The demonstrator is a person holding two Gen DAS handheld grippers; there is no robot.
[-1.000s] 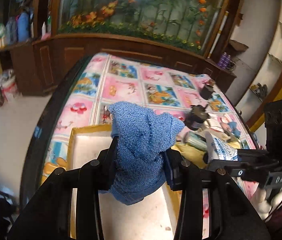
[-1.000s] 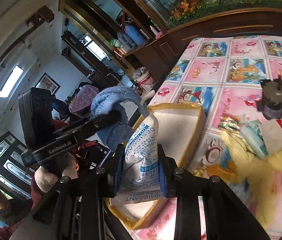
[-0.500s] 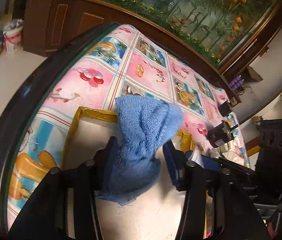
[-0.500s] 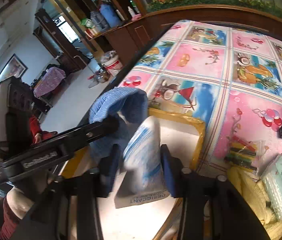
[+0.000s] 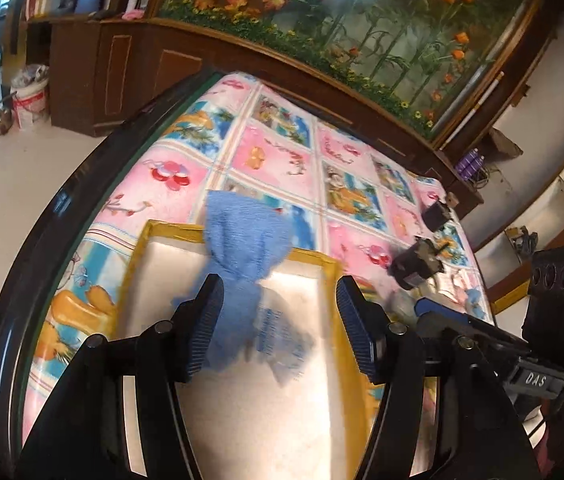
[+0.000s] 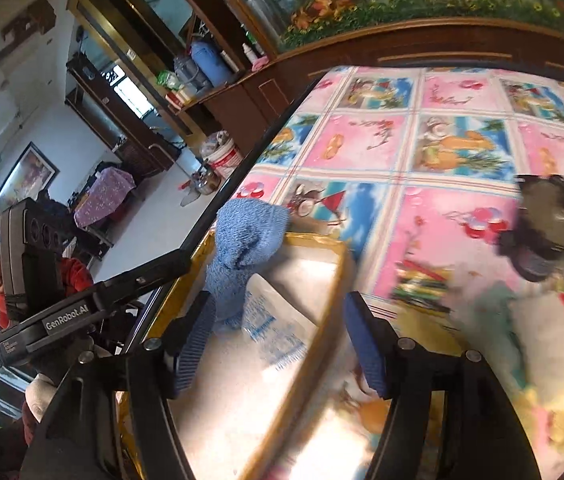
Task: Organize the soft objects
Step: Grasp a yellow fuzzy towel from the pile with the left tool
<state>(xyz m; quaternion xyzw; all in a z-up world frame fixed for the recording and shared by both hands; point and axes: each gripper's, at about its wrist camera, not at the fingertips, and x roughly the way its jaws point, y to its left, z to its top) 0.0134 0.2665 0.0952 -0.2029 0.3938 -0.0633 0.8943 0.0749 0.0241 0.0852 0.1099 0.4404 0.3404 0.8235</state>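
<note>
I see both grippers released: left gripper (image 5: 278,316) over the blue towel (image 5: 246,248) at twelve o'clock, right gripper (image 6: 278,340) above the desiccant packet (image 6: 274,328) in the yellow-rimmed tray (image 5: 334,280).

Motion blur smears the desiccant packet (image 6: 272,330), its printing seemingly unreadable.

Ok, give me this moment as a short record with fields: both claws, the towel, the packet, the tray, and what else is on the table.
left claw: open, over the tray
right claw: open, over the tray
towel: blue, bunched, between the left claw's fingers but not clamped, blurred
packet: white with blue print, in the tray beside the towel
tray: white inside, yellow rim, on the cartoon tablecloth
other items: dark gadget, yellow cloth, on the cloth right of the tray
</note>
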